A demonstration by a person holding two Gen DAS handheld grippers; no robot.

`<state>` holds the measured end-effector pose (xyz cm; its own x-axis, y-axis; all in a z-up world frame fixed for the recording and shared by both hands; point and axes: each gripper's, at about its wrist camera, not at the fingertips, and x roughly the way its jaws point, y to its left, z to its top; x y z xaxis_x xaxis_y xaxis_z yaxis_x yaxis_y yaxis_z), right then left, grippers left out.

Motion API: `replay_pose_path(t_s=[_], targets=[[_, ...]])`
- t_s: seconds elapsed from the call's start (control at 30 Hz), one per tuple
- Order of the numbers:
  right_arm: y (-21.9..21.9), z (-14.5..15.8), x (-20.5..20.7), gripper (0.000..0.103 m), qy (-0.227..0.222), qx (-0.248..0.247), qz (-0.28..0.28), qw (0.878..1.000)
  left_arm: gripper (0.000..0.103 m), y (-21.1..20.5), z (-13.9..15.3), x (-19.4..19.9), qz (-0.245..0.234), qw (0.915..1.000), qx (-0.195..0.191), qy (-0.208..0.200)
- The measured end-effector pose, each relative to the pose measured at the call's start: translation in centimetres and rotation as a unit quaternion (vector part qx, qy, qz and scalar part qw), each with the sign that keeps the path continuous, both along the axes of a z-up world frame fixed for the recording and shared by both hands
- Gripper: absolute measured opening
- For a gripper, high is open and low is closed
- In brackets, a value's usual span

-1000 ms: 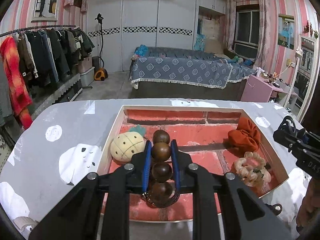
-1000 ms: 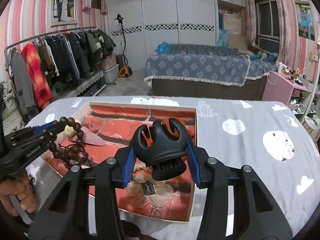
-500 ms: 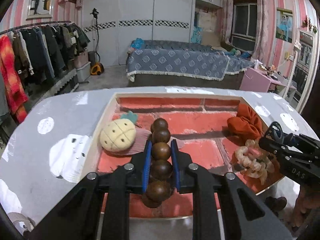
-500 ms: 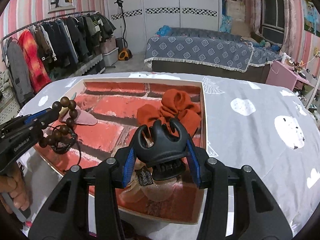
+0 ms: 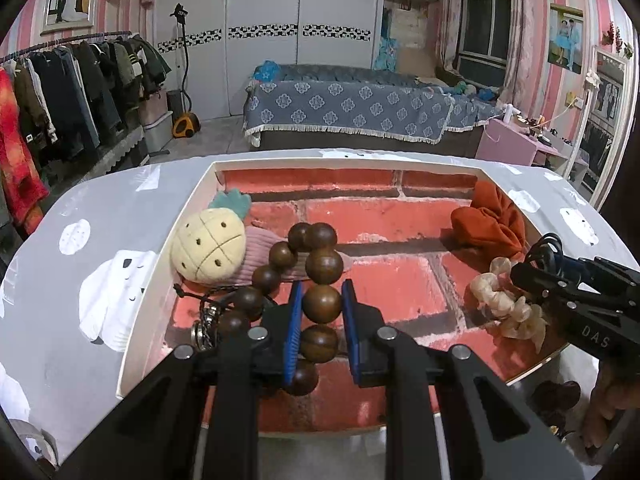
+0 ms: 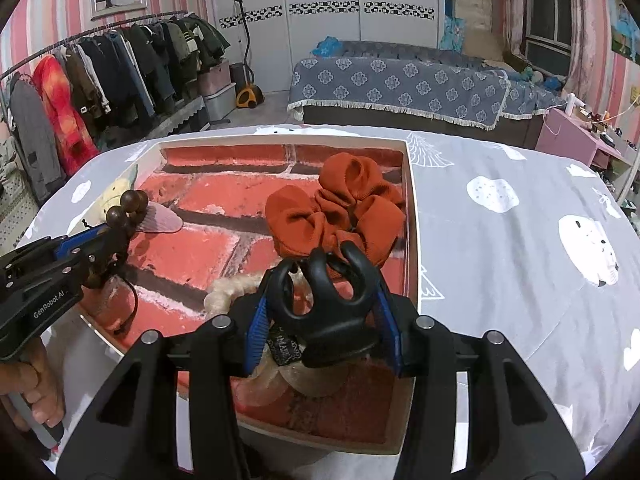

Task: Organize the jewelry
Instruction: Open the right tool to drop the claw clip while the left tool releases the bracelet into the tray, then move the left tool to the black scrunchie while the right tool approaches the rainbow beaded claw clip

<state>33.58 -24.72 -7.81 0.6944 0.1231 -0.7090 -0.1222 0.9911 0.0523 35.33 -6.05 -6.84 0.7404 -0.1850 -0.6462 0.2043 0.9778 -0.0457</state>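
On your left, a plush pineapple clip (image 5: 209,246), cream and stitched in a grid with a teal felt crown, lies against the left wall of the shallow white-walled tray (image 5: 144,304), whose floor is printed like rough red brick. The tray sits on a table under a grey cloth (image 6: 520,264) with white cartoon shapes.

Your left gripper (image 5: 319,322) has its blue ribbed pads drawn close together, pinching a wooden bead bracelet (image 5: 322,266): round, glossy, dark brown beads. One strand runs straight up between the pads, and the loop curves over to the left and droops toward a knotted black cord with a small metal charm (image 5: 204,326), just above the tray floor near the pineapple.

Towards the right of the tray, a cream ruffled scrunchie (image 5: 506,308) lies in front of a rust-orange ribbed fabric scrunchie (image 6: 336,204) that is bunched against the right wall.

Your right gripper (image 6: 322,322) is set about half spread, its pads pressing both sides of a matte black plastic claw clip (image 6: 324,300) with curved, hooked prongs pointing up. The clip hangs over the tray's near right corner, directly above the cream scrunchie and just in front of the orange one.
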Motion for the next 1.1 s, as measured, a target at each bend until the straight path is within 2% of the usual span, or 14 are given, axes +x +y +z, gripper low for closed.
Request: replay_pose_path(t_s=[0.23,0.3,0.47,0.6,0.73,0.87,0.97,1.1], targets=[[0.0,0.2,-0.1,0.048,-0.003,0.001,-0.001,1.000,0.022,-0.1,-0.2,0.2,-0.005,1.0000,-0.005,0.006],[0.0,0.4,-0.2,0.051,-0.006,0.002,-0.001,1.000,0.023,-0.1,-0.1,0.1,-0.007,0.9999,-0.009,0.006],[-0.1,1.0,-0.4,0.052,-0.016,0.004,0.000,1.000,0.023,-0.3,0.6,-0.5,-0.013,0.9999,-0.009,-0.004],[-0.2,1.6,-0.7,0.056,-0.027,0.007,-0.004,1.000,0.044,-0.3,1.3,-1.1,-0.010,0.9998,-0.010,-0.016],[-0.6,2.0,-0.9,0.056,-0.033,0.011,-0.007,0.999,0.046,-0.2,2.6,-1.7,-0.013,0.9994,-0.016,-0.028],[-0.9,3.6,-1.6,0.056,-0.049,0.015,-0.011,0.999,0.046,0.4,4.5,-2.5,-0.011,0.9988,-0.012,-0.046],[-1.3,6.5,-2.6,0.057,-0.079,0.019,-0.015,0.997,0.046,1.4,6.8,-3.3,0.003,0.9975,-0.017,-0.069],[-2.0,9.1,-4.8,0.058,-0.105,0.019,-0.017,0.994,0.053,2.8,9.3,-5.3,0.015,0.9957,-0.004,-0.091]])
